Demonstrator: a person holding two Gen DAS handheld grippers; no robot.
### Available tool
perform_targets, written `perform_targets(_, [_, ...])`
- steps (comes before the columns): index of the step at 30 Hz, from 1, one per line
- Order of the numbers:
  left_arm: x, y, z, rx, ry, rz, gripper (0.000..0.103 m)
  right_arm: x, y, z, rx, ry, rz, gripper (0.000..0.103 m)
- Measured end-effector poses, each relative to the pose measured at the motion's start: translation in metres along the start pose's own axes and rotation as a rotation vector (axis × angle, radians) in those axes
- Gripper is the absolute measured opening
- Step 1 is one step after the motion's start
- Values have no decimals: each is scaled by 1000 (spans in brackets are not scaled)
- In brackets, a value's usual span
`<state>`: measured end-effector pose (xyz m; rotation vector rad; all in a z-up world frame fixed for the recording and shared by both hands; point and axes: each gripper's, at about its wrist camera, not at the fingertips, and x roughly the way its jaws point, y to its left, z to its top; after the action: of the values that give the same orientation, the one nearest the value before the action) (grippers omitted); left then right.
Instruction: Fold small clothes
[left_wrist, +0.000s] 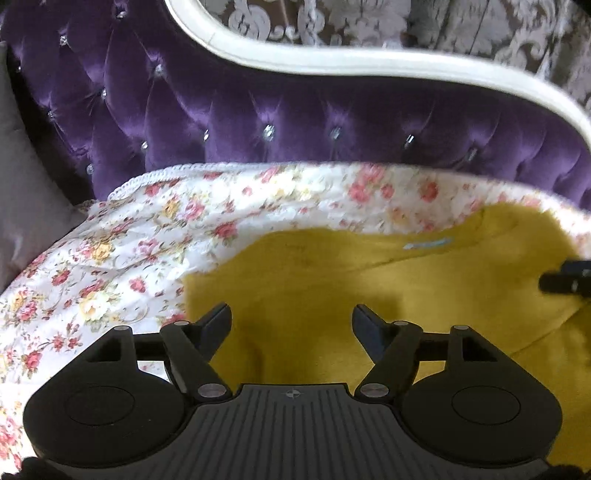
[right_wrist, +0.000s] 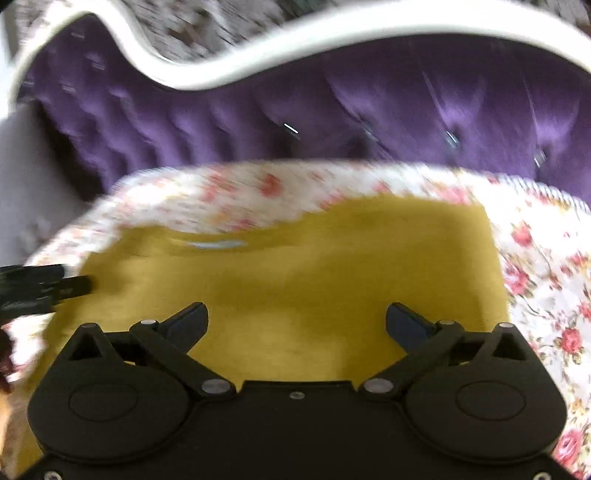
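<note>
On the bed's floral cover (left_wrist: 110, 251): mustard garment (left_wrist: 332, 280), spread flat, label (left_wrist: 428, 244) at 12 o'clock toward the purple headboard (left_wrist: 258, 110). Left gripper (left_wrist: 291, 321) and right gripper (right_wrist: 297, 321): fingers wide apart, holding nothing, poised over the cloth; contact cannot be told. Advice: pinch matching edges at 3 and 9 o'clock, lift evenly, fold without dragging the cover

Garment (left_wrist: 369, 280) lies flat on bedspread (left_wrist: 110, 258) | bedspread extends left, right and behind garment | headboard (left_wrist: 258, 110) stands behind bedspread | pillow (left_wrist: 22, 184) at far left beside headboard | left gripper (left_wrist: 291, 325) over garment's left part | right gripper (right_wrist: 297, 323) over its right part, both apart.
</note>
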<state>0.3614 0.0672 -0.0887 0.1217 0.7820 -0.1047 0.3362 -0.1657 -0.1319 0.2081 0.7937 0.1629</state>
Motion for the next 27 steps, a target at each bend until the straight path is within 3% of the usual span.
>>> perform_targets(2, [8,3,-5,13,23,50,76,6,-5,-1,-33,0,-20,102])
perform_targets(4, [12,11,-10,-13,5,66,95,4,-1,-2,-84,0,-89,102])
perform_targets(5, [13,14,-11,-28,4,67,97,3,0,-3,-100,-1,-118,102])
perform_targets(10, [-2,19,-9,-76,2,53,96,-16,-8,-5,-111,-19,-181,102])
perform_targets(15, [-58,22,-18,-89,-48,-19,96,-92,-28,-22,-49,-163,-139,102])
perform_targets(19, [-109,17,-40,-88,-69,-71,96,-156,-41,-55,-11,-236,-111,102])
perform_targets(27, [-192,-9,-113,-106,-63,-146,96,-234,-32,-136,1,-220,-89,102])
